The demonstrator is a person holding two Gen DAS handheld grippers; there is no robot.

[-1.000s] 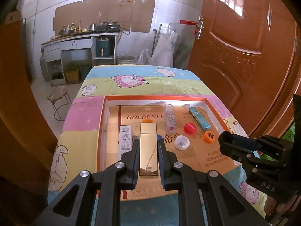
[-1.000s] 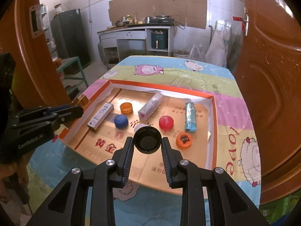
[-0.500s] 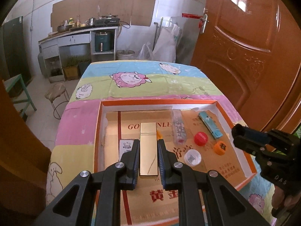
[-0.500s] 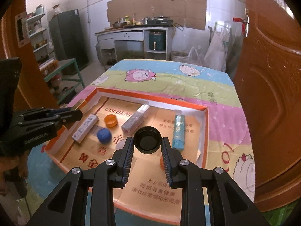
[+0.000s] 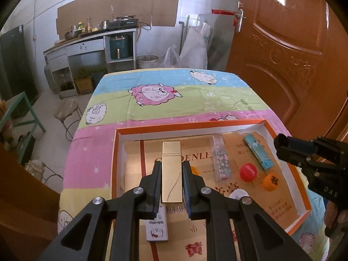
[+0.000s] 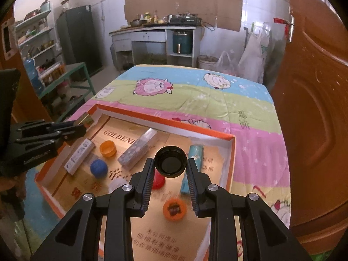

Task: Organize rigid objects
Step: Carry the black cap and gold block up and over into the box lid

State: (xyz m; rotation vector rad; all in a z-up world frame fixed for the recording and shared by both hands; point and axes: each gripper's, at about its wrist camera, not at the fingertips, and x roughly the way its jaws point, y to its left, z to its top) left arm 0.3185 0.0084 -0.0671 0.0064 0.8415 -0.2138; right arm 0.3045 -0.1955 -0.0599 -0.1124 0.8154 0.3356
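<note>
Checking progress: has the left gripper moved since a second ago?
Yes. The left gripper, shut on the gold box, advanced toward the orange tray's far rim.

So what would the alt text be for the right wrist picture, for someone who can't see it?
The right gripper holds a black cap above an orange tray on a cartoon-sheep cloth. In the tray lie coloured caps and small boxes; the left gripper holds a gold box at its left edge.
</note>
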